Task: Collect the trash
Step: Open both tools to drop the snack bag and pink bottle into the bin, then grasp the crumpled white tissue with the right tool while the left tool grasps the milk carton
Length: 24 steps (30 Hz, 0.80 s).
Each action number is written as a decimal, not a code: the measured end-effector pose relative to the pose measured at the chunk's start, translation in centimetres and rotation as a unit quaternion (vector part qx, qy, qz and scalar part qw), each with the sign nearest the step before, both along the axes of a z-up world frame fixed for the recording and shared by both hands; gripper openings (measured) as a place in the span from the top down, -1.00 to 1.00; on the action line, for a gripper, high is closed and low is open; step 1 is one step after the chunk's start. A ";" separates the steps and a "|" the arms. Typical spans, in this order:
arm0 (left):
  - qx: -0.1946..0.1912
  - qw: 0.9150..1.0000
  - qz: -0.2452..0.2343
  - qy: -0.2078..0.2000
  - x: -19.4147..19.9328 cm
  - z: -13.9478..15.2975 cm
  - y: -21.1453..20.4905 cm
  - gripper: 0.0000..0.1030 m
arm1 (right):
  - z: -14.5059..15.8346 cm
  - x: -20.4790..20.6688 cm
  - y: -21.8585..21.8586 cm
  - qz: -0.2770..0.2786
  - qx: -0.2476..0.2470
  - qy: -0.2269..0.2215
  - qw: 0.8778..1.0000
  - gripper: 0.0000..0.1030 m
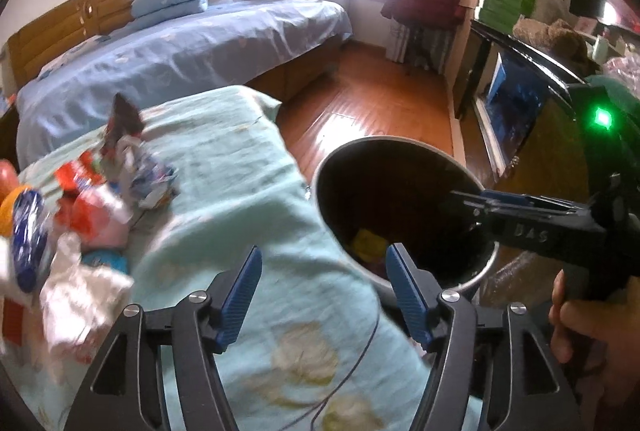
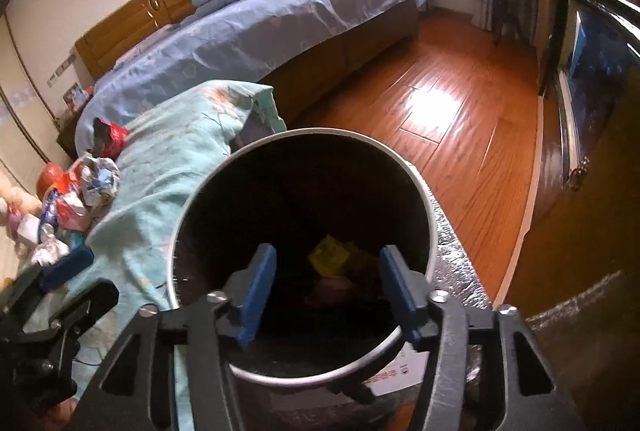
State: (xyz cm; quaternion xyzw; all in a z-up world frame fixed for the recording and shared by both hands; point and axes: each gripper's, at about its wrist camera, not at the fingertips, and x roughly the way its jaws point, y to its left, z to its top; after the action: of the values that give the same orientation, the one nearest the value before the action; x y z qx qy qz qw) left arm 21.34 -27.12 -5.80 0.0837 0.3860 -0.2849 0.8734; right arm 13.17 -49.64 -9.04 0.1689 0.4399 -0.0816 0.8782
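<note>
Left gripper (image 1: 322, 295) over teal blanket (image 1: 224, 191), fingers spread wide, holding nothing. Right gripper (image 2: 326, 293) above open mouth of trash bin (image 2: 424, 191), fingers spread, nothing between them. Bin stands just beside blanket's right edge. Yellow wrapper (image 2: 329, 255) lies at bin bottom. Trash pile (image 1: 76, 215) of crumpled wrappers and bags sits near blanket's left edge, well apart from bin.

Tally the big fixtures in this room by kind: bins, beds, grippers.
Trash bin: 1
Beds: 2, one with the blue sheet, one with the teal floral cover
Grippers: 2, left gripper and right gripper, both open
Total: 5
</note>
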 end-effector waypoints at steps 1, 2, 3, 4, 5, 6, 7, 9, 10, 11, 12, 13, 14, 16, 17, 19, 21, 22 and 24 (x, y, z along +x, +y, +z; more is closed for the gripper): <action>-0.003 1.000 0.004 0.000 -0.3 0.0 0.6 -0.26 | 0.1 -0.1 0.2 0.001 0.007 -0.006 1.000 -0.24; -0.004 1.000 0.010 -0.002 -0.7 0.1 1.4 -0.26 | 0.3 -0.3 0.4 0.002 0.012 -0.013 1.000 -0.32; -0.004 1.000 0.013 -0.004 -1.1 0.1 2.0 -0.26 | 0.5 -0.6 0.9 0.003 0.018 -0.022 1.000 -0.36; -0.005 1.000 0.018 -0.006 -1.5 0.1 2.7 -0.27 | 0.6 -0.8 1.2 0.004 0.020 -0.027 0.999 -0.45; -0.006 1.000 0.024 -0.008 -1.9 0.1 3.5 -0.27 | 0.8 -1.0 1.7 0.007 0.024 -0.034 0.999 -0.49; -0.007 0.999 0.031 -0.009 -2.4 0.2 4.2 -0.27 | 0.9 -1.2 2.3 0.010 0.028 -0.040 0.999 -0.50; -0.008 0.999 0.036 -0.009 -2.8 0.2 4.9 -0.28 | 1.0 -1.3 2.9 0.014 0.031 -0.043 0.998 -0.54; -0.008 0.999 0.050 -0.011 -3.7 0.2 6.5 -0.28 | 1.2 -1.4 4.2 0.023 0.037 -0.049 0.998 -0.59; -0.008 0.998 0.056 -0.011 -4.0 0.2 7.2 -0.28 | 1.3 -1.5 5.0 0.029 0.040 -0.053 0.997 -0.63; -0.009 0.998 0.065 -0.012 -4.4 0.2 8.1 -0.28 | 1.5 -1.6 5.8 0.034 0.042 -0.056 0.997 -0.68; -0.009 0.997 0.071 -0.013 -4.7 0.3 8.8 -0.28 | 1.6 -1.7 6.4 0.038 0.043 -0.059 0.997 -0.70; -0.009 0.997 0.080 -0.014 -5.2 0.2 9.8 -0.28 | 1.7 -1.8 7.2 0.044 0.045 -0.062 0.996 -0.72; -0.008 0.996 0.086 -0.015 -5.6 0.4 10.5 -0.28 | 1.8 -1.9 8.0 0.051 0.048 -0.065 0.995 -0.73; -0.005 0.995 0.101 -0.018 -6.3 0.4 12.0 -0.29 | 1.9 -2.0 9.6 0.065 0.051 -0.068 0.994 -0.74; -0.004 0.994 0.108 -0.019 -6.5 0.6 12.5 -0.29 | 1.9 -2.0 10.2 0.069 0.053 -0.069 0.994 -0.74; -0.006 0.992 0.123 -0.021 -7.1 0.8 14.0 -0.31 | 1.9 -2.1 11.5 0.082 0.055 -0.071 0.993 -0.74; -0.007 0.991 0.135 -0.021 -7.4 1.0 15.0 -0.31 | 1.8 -2.1 12.8 0.091 0.054 -0.070 0.992 -0.74; -0.007 0.990 0.141 -0.021 -7.7 1.1 15.6 -0.32 | 1.8 -2.1 13.4 0.096 0.056 -0.070 0.991 -0.74; -0.006 0.988 0.154 -0.021 -8.3 1.1 16.8 -0.32 | 1.8 -2.1 14.4 0.105 0.058 -0.068 0.990 -0.75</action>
State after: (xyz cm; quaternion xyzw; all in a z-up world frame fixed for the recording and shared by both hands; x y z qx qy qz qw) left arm 13.03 -10.28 -4.70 0.0237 0.3743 -0.1479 0.9151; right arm 11.12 -35.19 -7.29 0.1773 0.3984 0.0487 0.8986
